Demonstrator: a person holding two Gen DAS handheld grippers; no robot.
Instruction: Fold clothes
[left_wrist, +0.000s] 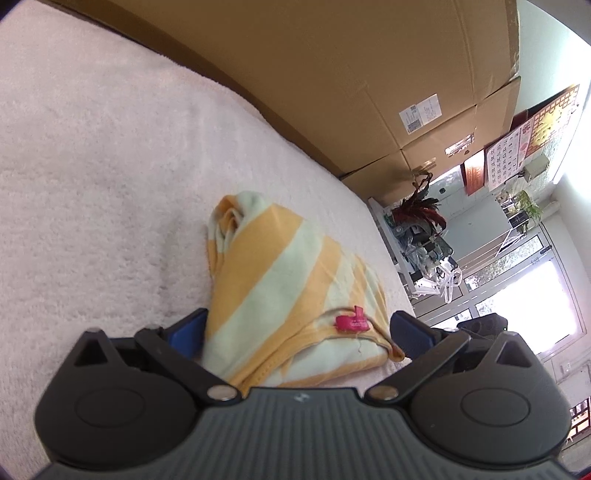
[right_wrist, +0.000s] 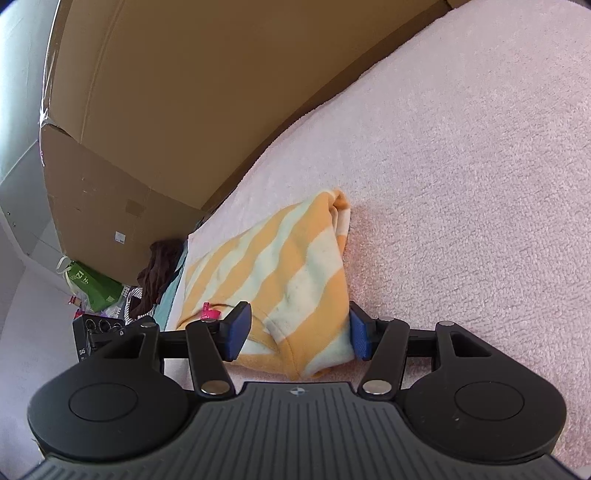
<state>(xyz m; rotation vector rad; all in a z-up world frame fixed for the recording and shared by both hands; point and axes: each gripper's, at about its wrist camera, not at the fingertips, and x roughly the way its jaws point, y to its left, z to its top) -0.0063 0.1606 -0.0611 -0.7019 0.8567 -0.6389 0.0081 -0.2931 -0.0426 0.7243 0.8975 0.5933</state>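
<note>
I have both claws at the near edge of a yellow-and-pale-green striped garment (left_wrist: 280, 280), bunched on a white fleece blanket (left_wrist: 92, 166) beside stacked cardboard boxes (left_wrist: 332, 74). The left claw (left_wrist: 295, 332) stands spread, cloth lying between its blue pads (left_wrist: 186, 330); the right claw (right_wrist: 297, 332) brackets the fabric too, though I can't tell whether it pinches. This looks like an early gather, so next comes a firm pinch. Only the right view shows a green bag (right_wrist: 92, 284) on the floor; only the left, a wall calendar (left_wrist: 506, 155).
</note>
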